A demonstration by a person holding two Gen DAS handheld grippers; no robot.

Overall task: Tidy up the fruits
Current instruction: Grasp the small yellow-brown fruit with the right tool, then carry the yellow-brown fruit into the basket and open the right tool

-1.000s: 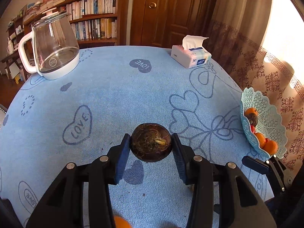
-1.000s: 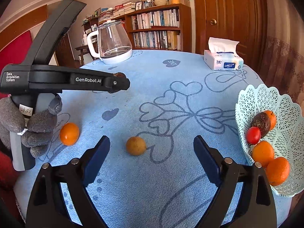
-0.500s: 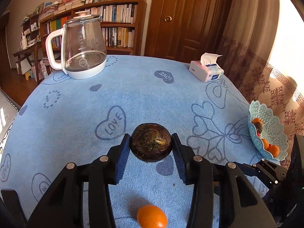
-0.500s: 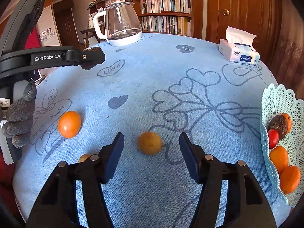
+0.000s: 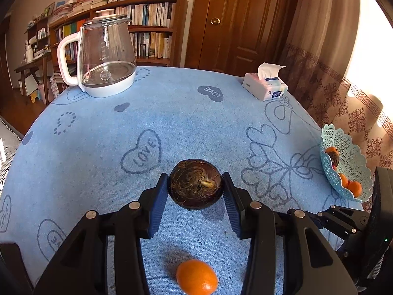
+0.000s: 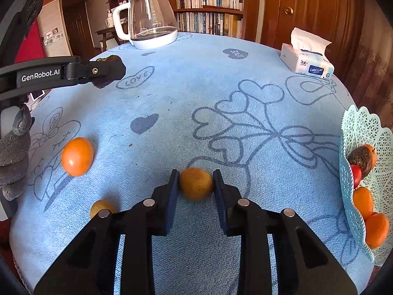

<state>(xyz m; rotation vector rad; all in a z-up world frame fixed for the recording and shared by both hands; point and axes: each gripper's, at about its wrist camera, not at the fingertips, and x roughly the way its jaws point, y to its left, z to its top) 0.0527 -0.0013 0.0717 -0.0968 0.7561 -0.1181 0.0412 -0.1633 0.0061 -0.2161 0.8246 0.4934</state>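
Observation:
My left gripper (image 5: 195, 191) is shut on a dark brown, hairy round fruit (image 5: 194, 172) and holds it above the blue cloth. In the right wrist view that gripper (image 6: 108, 70) reaches in from the left with the dark fruit (image 6: 102, 83). My right gripper (image 6: 196, 186) is closing on a small brownish-yellow fruit (image 6: 196, 180) on the cloth; both pads touch its sides. An orange (image 6: 77, 156) lies to the left, also visible as the orange (image 5: 197, 277) below the left gripper. A turquoise lattice basket (image 6: 363, 127) at the right edge holds oranges, a red fruit and a dark one.
A second small yellow fruit (image 6: 100, 206) lies beside the right gripper's left finger. A glass kettle (image 5: 105, 54) stands at the far left, a tissue box (image 5: 265, 87) at the far right. A grey-gloved hand (image 6: 13, 152) grips the left handle. The round table drops away on all sides.
The right gripper's jaws went from wide apart to closed around the brownish-yellow fruit as it sank toward it. The left gripper carried the dark fruit leftward, away from the basket.

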